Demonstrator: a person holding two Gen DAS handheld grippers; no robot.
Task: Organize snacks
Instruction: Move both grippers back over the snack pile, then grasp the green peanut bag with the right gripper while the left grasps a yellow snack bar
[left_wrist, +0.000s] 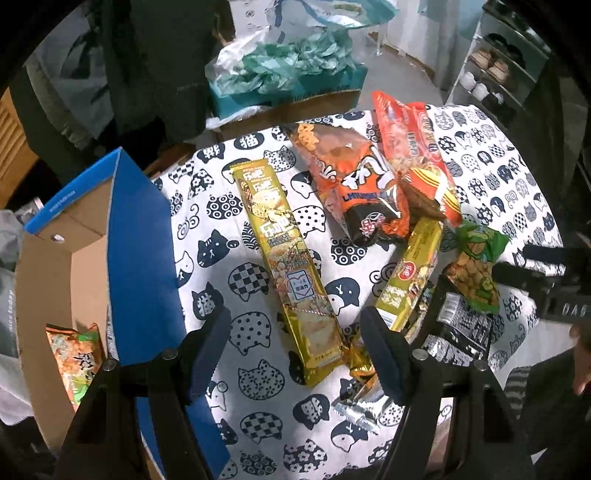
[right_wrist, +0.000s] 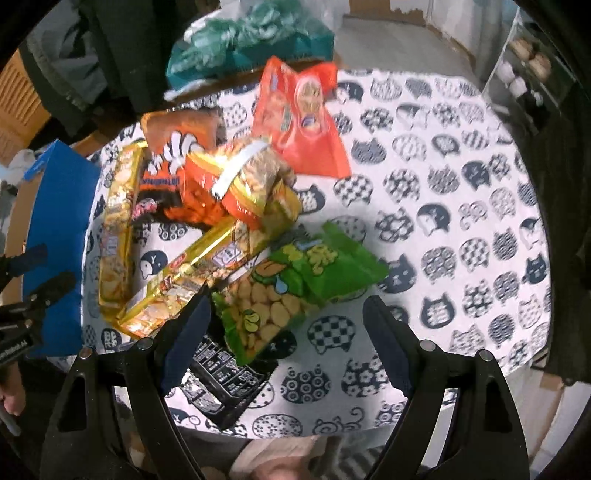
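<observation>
Snack packs lie on a table with a cat-print cloth (left_wrist: 258, 376) (right_wrist: 461, 184). My left gripper (left_wrist: 295, 339) hangs open over the near end of a long gold pack (left_wrist: 291, 266) (right_wrist: 118, 221). A second gold pack (left_wrist: 410, 284) (right_wrist: 199, 273) lies to its right. My right gripper (right_wrist: 288, 328) is open above a green pea-snack bag (right_wrist: 295, 288) (left_wrist: 476, 269), which rests partly on a black pack (right_wrist: 225, 384) (left_wrist: 461, 328). Behind them lie an orange bag (left_wrist: 354, 184) (right_wrist: 173, 162) and red bags (left_wrist: 410, 147) (right_wrist: 303, 122). Neither gripper holds anything.
A blue cardboard box (left_wrist: 140, 258) (right_wrist: 55, 229) stands open at the table's left edge, with an orange snack bag (left_wrist: 77, 362) inside. Beyond the table are a box of teal plastic bags (left_wrist: 288, 74) and a shoe rack (left_wrist: 495, 74). The cloth's right half (right_wrist: 461, 258) bears nothing.
</observation>
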